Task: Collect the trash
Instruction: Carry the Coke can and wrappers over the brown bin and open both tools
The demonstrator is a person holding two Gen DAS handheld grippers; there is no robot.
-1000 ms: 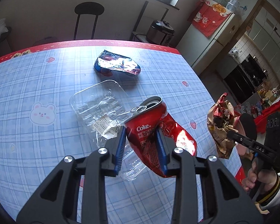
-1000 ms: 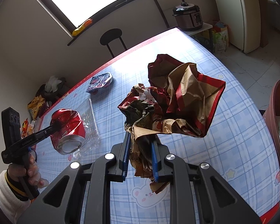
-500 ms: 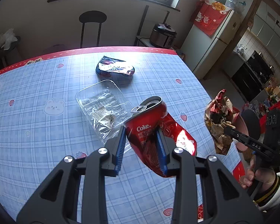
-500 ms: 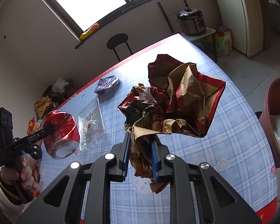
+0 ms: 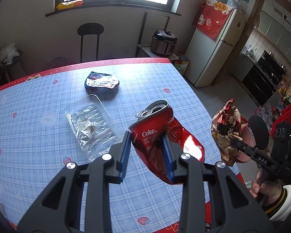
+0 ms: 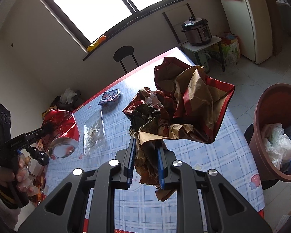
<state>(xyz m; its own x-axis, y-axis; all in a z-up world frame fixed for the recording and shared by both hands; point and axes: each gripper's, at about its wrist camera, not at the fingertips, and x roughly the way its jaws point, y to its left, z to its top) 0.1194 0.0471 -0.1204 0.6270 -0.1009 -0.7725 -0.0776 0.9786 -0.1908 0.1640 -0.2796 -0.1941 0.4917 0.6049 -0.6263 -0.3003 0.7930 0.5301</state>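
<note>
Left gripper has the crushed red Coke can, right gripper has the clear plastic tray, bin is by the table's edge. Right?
Not quite. The right gripper holds the crumpled brown-and-red paper bag, as the right wrist view shows; the clear plastic tray lies on the table. The rest is correct.

A crushed red Coke can (image 5: 159, 134) is clamped in the left gripper (image 5: 147, 149) above the checked table (image 5: 29, 139); a clear plastic tray (image 5: 89, 124) lies left, a foil wrapper (image 5: 101, 82) farther.

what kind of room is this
Most likely a home kitchen or dining corner: a fridge stands beside a pressure cooker on a small stand, and a table with a blue checked cloth fills the foreground.
</note>
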